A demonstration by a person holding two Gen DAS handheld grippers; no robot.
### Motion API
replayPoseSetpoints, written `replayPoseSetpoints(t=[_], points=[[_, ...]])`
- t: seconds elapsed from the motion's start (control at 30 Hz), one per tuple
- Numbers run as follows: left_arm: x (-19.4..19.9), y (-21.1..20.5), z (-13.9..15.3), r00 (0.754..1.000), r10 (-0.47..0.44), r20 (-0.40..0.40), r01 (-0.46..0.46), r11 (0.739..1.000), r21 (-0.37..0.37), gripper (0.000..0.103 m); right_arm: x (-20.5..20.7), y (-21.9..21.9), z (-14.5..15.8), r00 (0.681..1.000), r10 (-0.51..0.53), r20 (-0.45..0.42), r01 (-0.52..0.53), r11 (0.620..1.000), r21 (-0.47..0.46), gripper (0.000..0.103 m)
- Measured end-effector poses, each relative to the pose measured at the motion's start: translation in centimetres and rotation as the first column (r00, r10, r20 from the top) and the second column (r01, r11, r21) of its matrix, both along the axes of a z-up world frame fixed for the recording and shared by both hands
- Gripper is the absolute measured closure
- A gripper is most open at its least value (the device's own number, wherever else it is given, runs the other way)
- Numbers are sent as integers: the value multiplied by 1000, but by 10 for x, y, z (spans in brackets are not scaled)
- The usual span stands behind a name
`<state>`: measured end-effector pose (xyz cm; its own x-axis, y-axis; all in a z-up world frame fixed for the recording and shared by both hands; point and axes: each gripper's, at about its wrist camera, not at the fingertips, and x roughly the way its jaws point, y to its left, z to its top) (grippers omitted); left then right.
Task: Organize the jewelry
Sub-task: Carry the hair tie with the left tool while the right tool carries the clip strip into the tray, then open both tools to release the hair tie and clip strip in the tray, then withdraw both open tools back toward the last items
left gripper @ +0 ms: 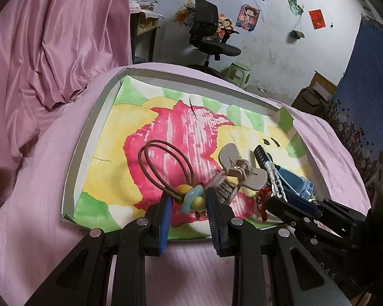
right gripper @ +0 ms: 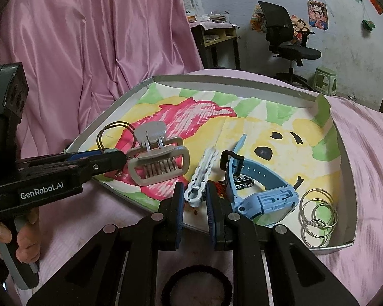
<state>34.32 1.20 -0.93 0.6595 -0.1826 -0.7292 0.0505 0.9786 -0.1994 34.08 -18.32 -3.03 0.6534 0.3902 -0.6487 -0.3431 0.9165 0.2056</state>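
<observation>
A shallow box tray [left gripper: 89, 132], lined with a painted paper, lies on the pink bed. My left gripper [left gripper: 189, 211] is at its near edge, shut on the beaded charm of a brown hair tie [left gripper: 166, 158] whose loops stick out ahead. In the right wrist view the left gripper [right gripper: 122, 156] reaches in from the left. My right gripper [right gripper: 195, 201] is shut on the end of a white hair clip [right gripper: 203, 170]. A beige claw clip [right gripper: 158, 160] lies between the two. A blue watch [right gripper: 263, 193] and metal rings [right gripper: 316, 216] lie to the right.
A black hair tie [right gripper: 195, 283] lies on the pink sheet under my right gripper. A hand [right gripper: 25, 239] holds the left gripper's handle. Pink curtain [left gripper: 51, 38] hangs to the left. An office chair [left gripper: 209, 35] and green stool [left gripper: 238, 72] stand beyond the bed.
</observation>
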Motion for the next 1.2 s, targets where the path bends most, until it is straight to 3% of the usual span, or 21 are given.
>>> replayPoseSetpoints(t=[0.37,0.43,0.53,0.7,0.83,1.03,1.1,1.2], points=[[-6,8,1,1000,14,22,-13,999,-40,78,-7,-2,2,1000,-8,18,8,1000,-9,87],[-8,10,2,999,16,30,-15,999,-47,78,-9,-3,3,1000,-10,28,10,1000,-8,84],[-12,14,3,999,21,48,-18,998,-63,73,-16,-5,8,998,-25,63,25,1000,-9,72],[-25,20,8,994,47,103,-37,995,-95,53,-29,-17,18,991,-60,121,57,998,27,66],[-38,25,13,986,73,148,-56,992,-113,44,-42,-26,25,982,-90,169,82,995,57,54],[-65,27,22,962,121,244,-99,990,-100,19,-65,-40,36,957,-139,253,115,988,107,28],[-74,28,26,949,144,281,-122,988,-94,5,-71,-43,39,949,-151,277,122,985,119,20],[-87,29,31,928,179,326,-155,983,-98,1,-83,-47,43,937,-160,310,126,984,128,8]])
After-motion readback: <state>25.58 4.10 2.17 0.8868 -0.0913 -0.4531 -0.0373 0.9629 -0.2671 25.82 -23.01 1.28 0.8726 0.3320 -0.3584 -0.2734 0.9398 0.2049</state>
